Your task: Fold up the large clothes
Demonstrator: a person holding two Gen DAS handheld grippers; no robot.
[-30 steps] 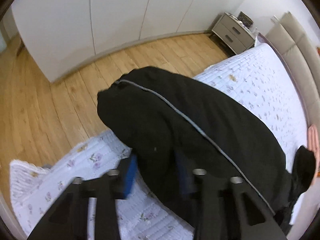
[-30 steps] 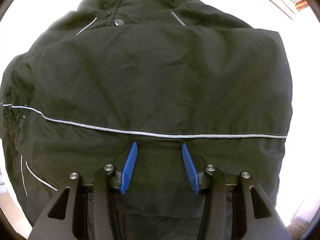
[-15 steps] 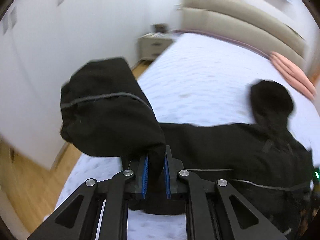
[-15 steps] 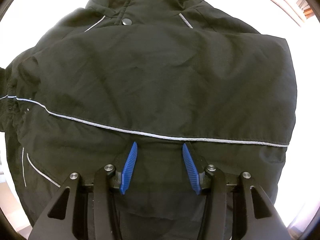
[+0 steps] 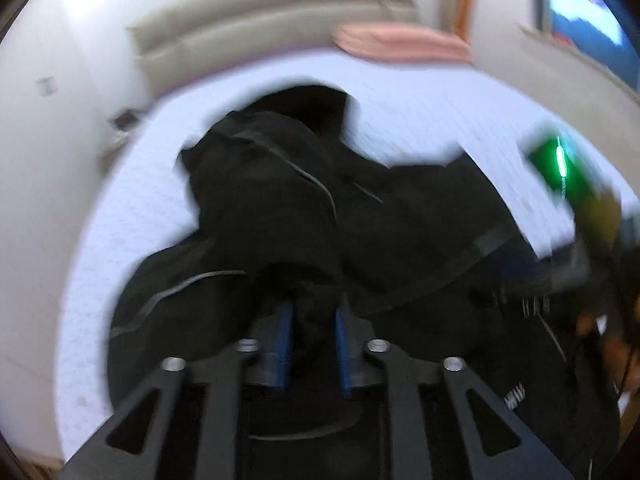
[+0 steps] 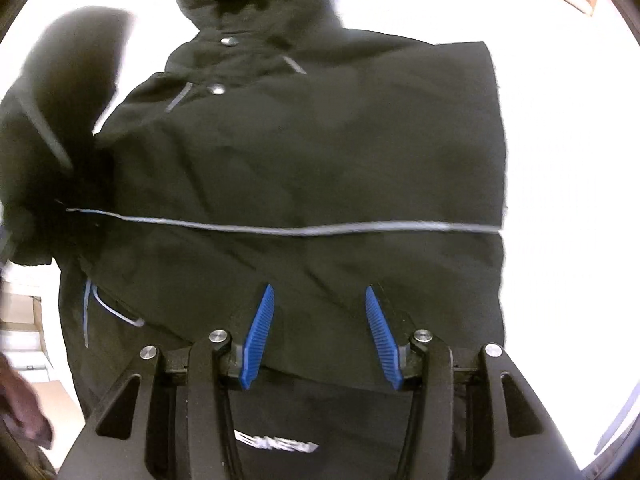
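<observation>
The black jacket point(image 6: 304, 152) lies in the middle of the bed point(image 5: 132, 208). The left gripper point(image 5: 310, 320) pinches a sleeve point(image 5: 264, 184) to fold it over. The right gripper point(image 6: 320, 312) hangs open above the jacket's bottom part, holding nothing.

Bare white bedspread point(image 5: 420, 128) open left, right and beyond the black jacket point(image 5: 400, 208); far edge bounded by padded headboard point(image 5: 256, 28) and pink pillow point(image 5: 400, 42); a raised sleeve point(image 6: 60, 92) stands at the jacket's left side.
</observation>
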